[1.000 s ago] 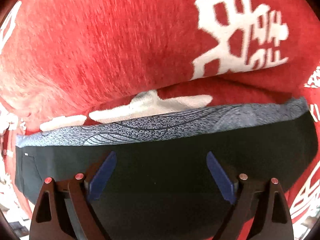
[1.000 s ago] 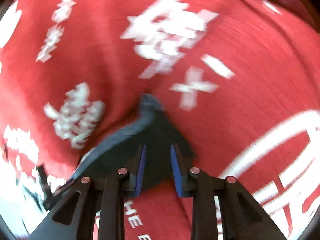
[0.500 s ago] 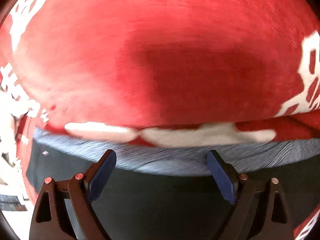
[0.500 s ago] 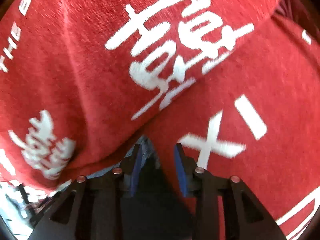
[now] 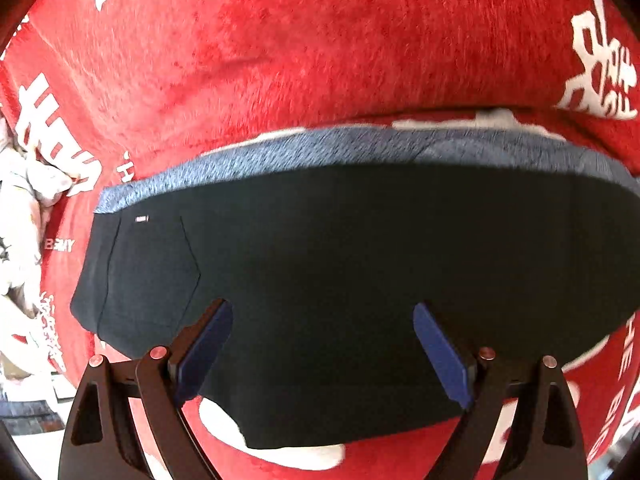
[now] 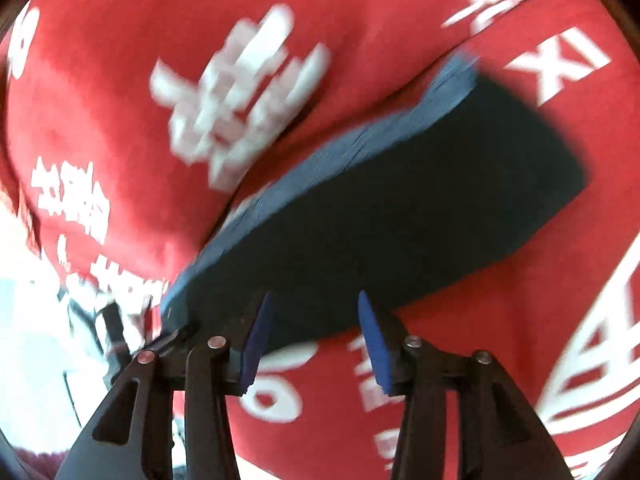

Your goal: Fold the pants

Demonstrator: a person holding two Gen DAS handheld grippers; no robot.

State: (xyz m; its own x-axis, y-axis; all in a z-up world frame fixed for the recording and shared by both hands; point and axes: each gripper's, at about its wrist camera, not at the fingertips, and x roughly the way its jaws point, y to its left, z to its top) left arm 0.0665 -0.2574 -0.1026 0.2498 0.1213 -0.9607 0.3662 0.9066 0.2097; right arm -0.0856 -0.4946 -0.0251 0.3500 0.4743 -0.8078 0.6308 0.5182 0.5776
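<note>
The left gripper [image 5: 322, 344] stands wide open, its two blue-padded fingers [image 5: 204, 346] spread apart above the dark cloth and holding nothing. The right gripper [image 6: 314, 332] is open as well, though less widely, with its blue pads on either side of the near edge of the cloth and a clear gap between them; nothing is clamped.

Just ahead of both lie the pants [image 5: 340, 280], folded into a flat, compact, roughly rectangular bundle of smooth, very dark fabric. A band of grey-blue heathered knit [image 5: 320, 148] runs along the far edge, likely the waistband. In the left wrist view a stitched patch pocket [image 5: 152, 276] with a pointed lower edge shows at the left end, with a tiny pale tag [image 5: 141, 219] at its top corner; its writing is too small to read. The right wrist view is blurred.

The pants rest on a red plush blanket [image 5: 320, 40] with a short fuzzy nap, printed in white with large Chinese characters [image 5: 600, 64] and Latin letters. Only fragments read: "THE" [image 5: 628, 354] at the right and what looks like "XI" [image 6: 560, 66] in the right wrist view. A pale crumpled cloth [image 5: 24, 208] lies at the left margin.
</note>
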